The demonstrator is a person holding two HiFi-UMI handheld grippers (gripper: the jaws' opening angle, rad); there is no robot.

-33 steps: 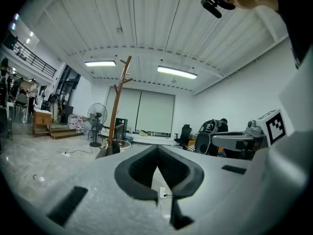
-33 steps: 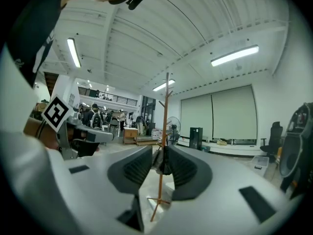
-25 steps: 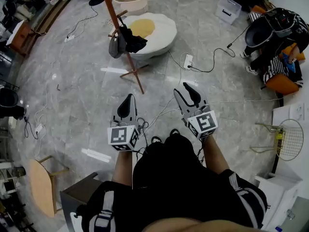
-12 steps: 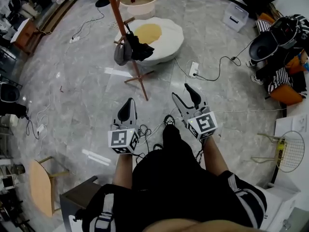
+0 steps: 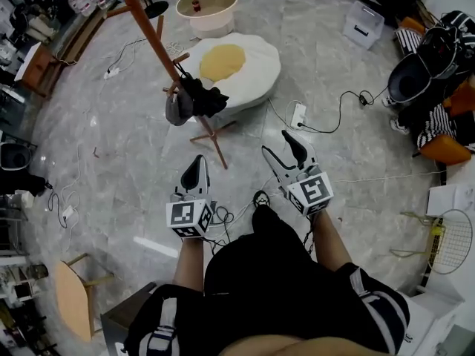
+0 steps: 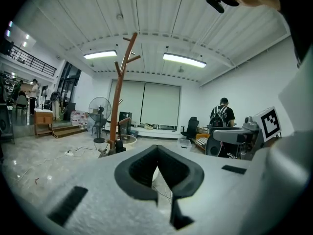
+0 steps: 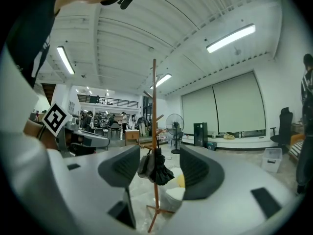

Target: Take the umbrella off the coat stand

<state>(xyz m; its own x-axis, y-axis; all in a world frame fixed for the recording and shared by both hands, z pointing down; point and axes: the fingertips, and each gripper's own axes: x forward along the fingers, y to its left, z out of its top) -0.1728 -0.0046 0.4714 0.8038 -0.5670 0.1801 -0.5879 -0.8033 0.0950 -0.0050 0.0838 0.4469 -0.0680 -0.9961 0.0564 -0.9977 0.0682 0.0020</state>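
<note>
A wooden coat stand leans across the head view's upper left, its feet on the floor ahead of both grippers. A black folded umbrella hangs from one of its pegs beside a grey bag. My left gripper is shut and empty, short of the stand's feet. My right gripper is open; its jaws have just been opening, with nothing between them. In the right gripper view the umbrella shows far off between the pads. The left gripper view has the stand to the left.
Behind the stand lie a white egg-shaped cushion with a yellow centre and a round low table. A power strip and cables cross the floor. Bags sit at the right, a wooden stool at the lower left.
Both grippers have moved forward toward the coat stand, which now sits nearer to them. The right gripper's jaws stand wider apart than before.
</note>
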